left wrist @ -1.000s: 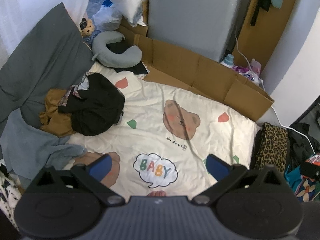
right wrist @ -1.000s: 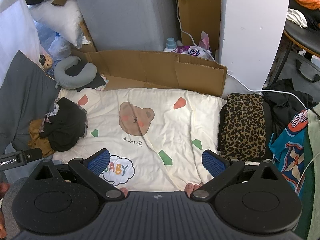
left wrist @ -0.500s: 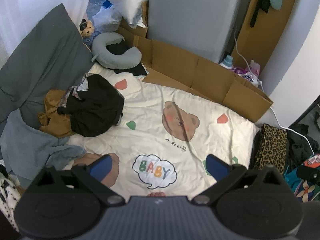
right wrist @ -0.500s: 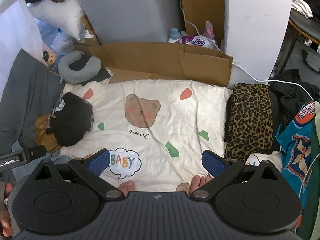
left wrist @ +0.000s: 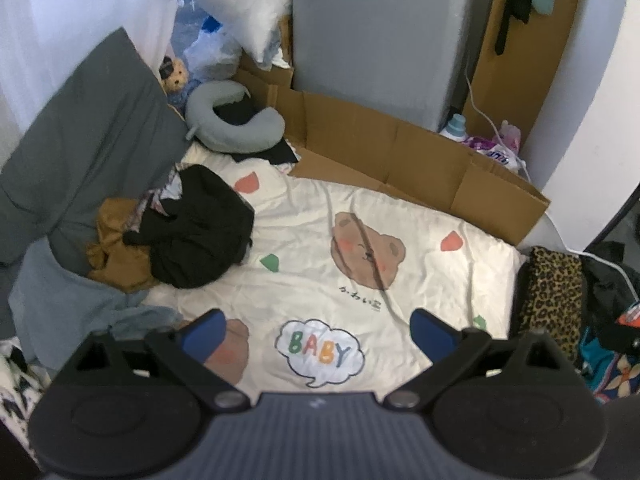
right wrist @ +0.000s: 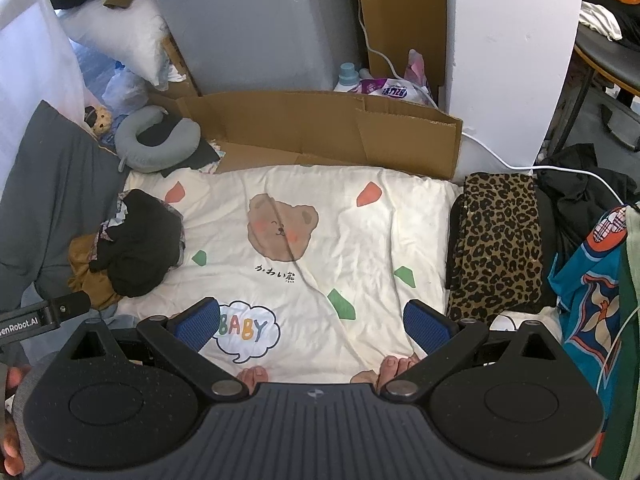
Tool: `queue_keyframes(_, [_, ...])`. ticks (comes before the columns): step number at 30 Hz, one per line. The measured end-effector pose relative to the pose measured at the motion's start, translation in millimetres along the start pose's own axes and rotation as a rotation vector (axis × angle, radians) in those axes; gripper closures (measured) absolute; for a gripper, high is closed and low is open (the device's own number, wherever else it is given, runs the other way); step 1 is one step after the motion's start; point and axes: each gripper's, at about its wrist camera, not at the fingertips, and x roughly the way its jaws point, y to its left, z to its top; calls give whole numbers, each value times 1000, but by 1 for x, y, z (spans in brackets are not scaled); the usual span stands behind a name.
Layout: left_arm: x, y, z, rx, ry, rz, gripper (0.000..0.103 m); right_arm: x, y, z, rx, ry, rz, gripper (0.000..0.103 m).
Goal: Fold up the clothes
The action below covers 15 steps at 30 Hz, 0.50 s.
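Observation:
A pile of unfolded clothes lies at the left edge of a cream bear-print blanket (left wrist: 420, 280) (right wrist: 352, 240): a black garment (left wrist: 200, 236) (right wrist: 140, 244) on top, a brown one (left wrist: 116, 248) (right wrist: 86, 272) under it. A folded leopard-print garment (left wrist: 554, 296) (right wrist: 498, 240) lies off the blanket's right edge. My left gripper (left wrist: 316, 330) hangs open above the blanket's near side, holding nothing. My right gripper (right wrist: 312, 326) is also open and empty, over the near edge; the left tool's body (right wrist: 40, 316) shows at its left.
A grey cushion (left wrist: 80, 152), blue-grey cloth (left wrist: 72, 304), neck pillow (left wrist: 236, 124) and cardboard sheet (left wrist: 400, 160) ring the blanket. Dark clothes and a colourful teal cloth (right wrist: 588, 292) lie at the right. A person's toes (right wrist: 394, 370) touch the near blanket edge.
Both views have shifted slightly, with the right gripper drawn back so more of the toes and near blanket edge show. Both grippers stay open and the clothes have not moved.

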Motion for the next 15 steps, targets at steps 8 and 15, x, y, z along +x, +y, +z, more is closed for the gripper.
queue_keyframes(8, [-1,1,1,8,-6,-11,3,-1,1,-1,1,-5,-1,2])
queue_keyframes(15, [-1,1,0,2,-11,-2,3,0,-1,-1,1,-7,0,2])
